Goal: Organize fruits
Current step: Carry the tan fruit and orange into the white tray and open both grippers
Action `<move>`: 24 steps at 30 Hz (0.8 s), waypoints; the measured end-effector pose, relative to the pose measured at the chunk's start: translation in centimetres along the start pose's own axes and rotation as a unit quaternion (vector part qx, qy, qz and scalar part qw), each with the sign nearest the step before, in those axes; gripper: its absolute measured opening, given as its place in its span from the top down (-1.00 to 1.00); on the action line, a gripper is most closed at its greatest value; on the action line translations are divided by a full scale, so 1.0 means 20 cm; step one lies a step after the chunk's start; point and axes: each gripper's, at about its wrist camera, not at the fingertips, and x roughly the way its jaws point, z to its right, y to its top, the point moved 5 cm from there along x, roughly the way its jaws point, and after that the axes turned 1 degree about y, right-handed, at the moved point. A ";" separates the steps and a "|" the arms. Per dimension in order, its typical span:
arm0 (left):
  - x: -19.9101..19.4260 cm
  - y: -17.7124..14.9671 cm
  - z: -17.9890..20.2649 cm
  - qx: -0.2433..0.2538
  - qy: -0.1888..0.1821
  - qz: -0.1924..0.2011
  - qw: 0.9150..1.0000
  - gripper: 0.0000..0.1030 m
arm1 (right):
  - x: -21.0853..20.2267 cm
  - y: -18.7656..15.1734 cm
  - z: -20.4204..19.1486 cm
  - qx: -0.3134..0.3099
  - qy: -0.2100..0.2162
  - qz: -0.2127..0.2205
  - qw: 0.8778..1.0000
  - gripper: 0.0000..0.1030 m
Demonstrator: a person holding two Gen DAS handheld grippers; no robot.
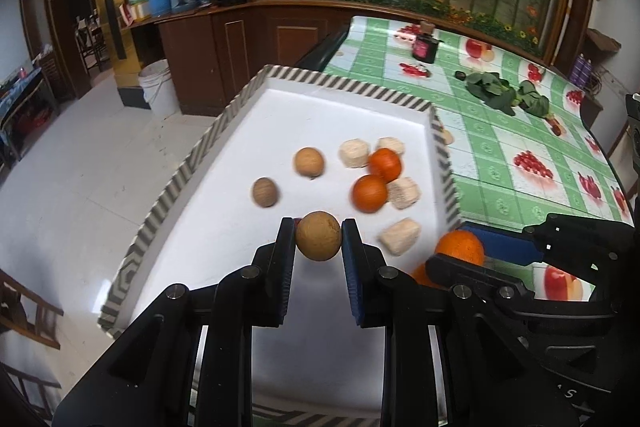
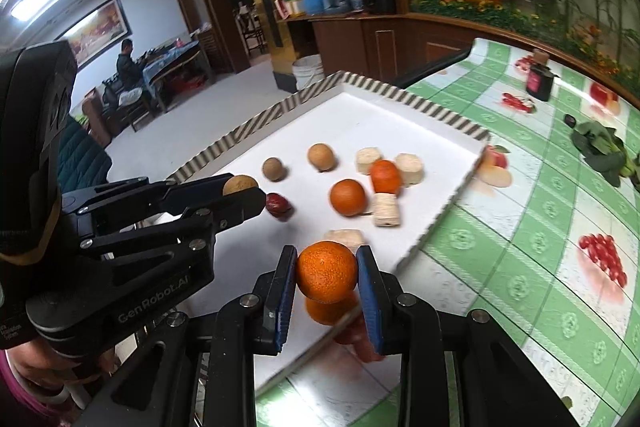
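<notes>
1. My left hand-held gripper (image 1: 319, 235) clamps a round tan longan (image 1: 318, 235) between its blue-padded fingers, held above the near part of the white tray (image 1: 224, 131).
2. My right hand-held gripper (image 2: 326, 277) grips a small orange (image 2: 326, 277) in the same way, over the tray's near right edge; a second orange (image 2: 326, 311) lies just beneath it at that edge.
3. On the tray floor beyond, a pale cut chunk (image 1: 400, 237) lies nearest, just beside the right wall.
4. A dark red fruit (image 2: 277, 205), seen from the right wrist view, sits just off the left gripper's tip.
5. Farther in, two oranges (image 1: 370, 193) touch one another, with three more pale chunks (image 1: 404, 192) crowded against them.
6. Left of that cluster, two loose longans (image 1: 264, 191) rest apart from each other on bare white.
7. The tray's rim is striped grey and white, and it overhangs the left end of the bench (image 1: 520, 147), covered in a green checked, fruit-printed cloth.
8. Well beyond the tray, leafy greens (image 1: 504, 93) and a small dark jar (image 1: 426, 47) stand on the cloth.
</notes>
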 end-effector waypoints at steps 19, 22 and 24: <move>0.15 -0.09 -0.20 -0.043 0.022 -0.046 0.998 0.56 | 0.31 -0.02 -0.14 -0.053 0.016 -0.044 0.997 0.44; 0.17 -0.10 -0.21 -0.046 0.027 -0.053 0.997 0.56 | 0.33 -0.03 -0.15 -0.069 0.006 -0.040 0.997 0.42; 0.19 -0.12 -0.21 -0.049 0.031 -0.061 0.996 0.55 | 0.33 -0.04 -0.15 -0.073 0.006 -0.037 0.997 0.39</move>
